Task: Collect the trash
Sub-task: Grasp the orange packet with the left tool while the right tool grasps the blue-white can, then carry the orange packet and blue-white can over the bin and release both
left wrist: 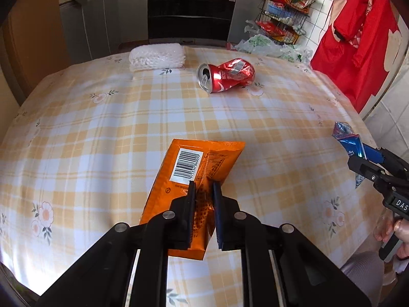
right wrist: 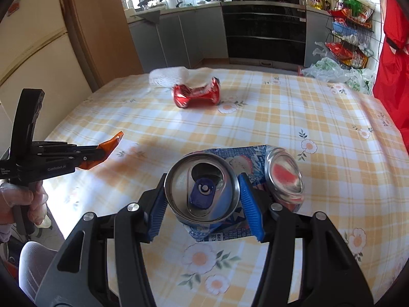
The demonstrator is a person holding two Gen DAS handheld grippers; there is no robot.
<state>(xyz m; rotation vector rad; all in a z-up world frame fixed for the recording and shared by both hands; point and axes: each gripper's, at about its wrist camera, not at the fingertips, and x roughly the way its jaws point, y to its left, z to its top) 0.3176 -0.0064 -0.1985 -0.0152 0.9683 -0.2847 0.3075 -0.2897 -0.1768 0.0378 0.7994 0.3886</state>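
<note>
left gripper pinching orange wrapper; table edge near, seemingly.

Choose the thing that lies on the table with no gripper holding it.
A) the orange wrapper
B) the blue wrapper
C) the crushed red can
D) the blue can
C: the crushed red can lies alone on the checked tablecloth, far from both grippers, near the white bundle.
</note>
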